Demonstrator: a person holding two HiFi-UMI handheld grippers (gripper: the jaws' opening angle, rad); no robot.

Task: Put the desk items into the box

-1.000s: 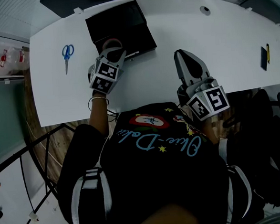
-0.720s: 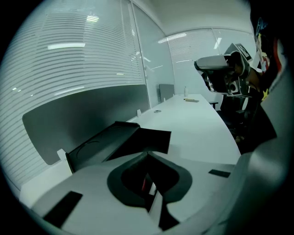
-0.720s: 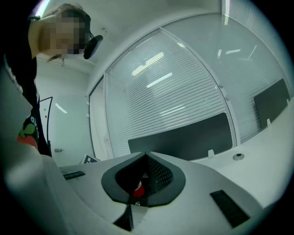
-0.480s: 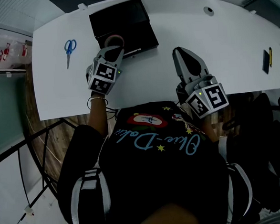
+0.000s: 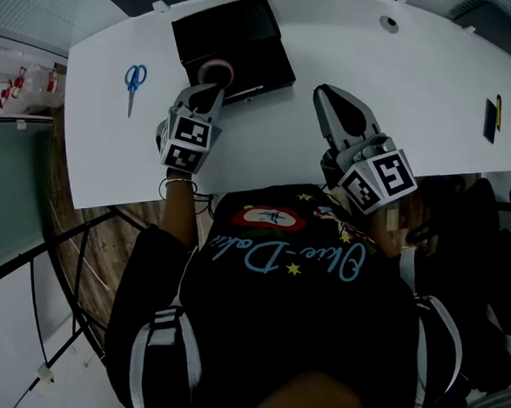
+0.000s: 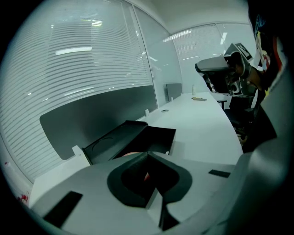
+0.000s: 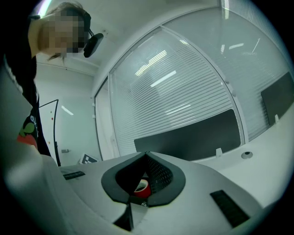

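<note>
Two handheld grippers are held over one white desk (image 5: 358,52) by a person in a dark shirt. The desk holds one black box (image 5: 225,22), which lies open at the far middle.

The left gripper (image 5: 208,90) reaches to the near edge of the box. Its jaws are closed, and a sliver of pink shows pinched in the seam between them. This is the wall of the one tape roll (image 5: 217,71), a reddish ring that sits over the near part of the box. I cannot tell whether the roll rests on the box floor.

The right gripper (image 5: 329,92) is to the right of the box, over bare desk, and points away from the person. Its jaws are closed tip to tip with nothing held. In its own view the same red roll shows small in the gap behind the tips, far beyond them.

One pair of blue-handled scissors (image 5: 132,79) lies on the far left of the desk, well apart from the box and from both grippers. One small dark item with a yellow edge (image 5: 492,119) lies at the far right of the desk, well apart from everything else. I cannot tell what it is.
</note>
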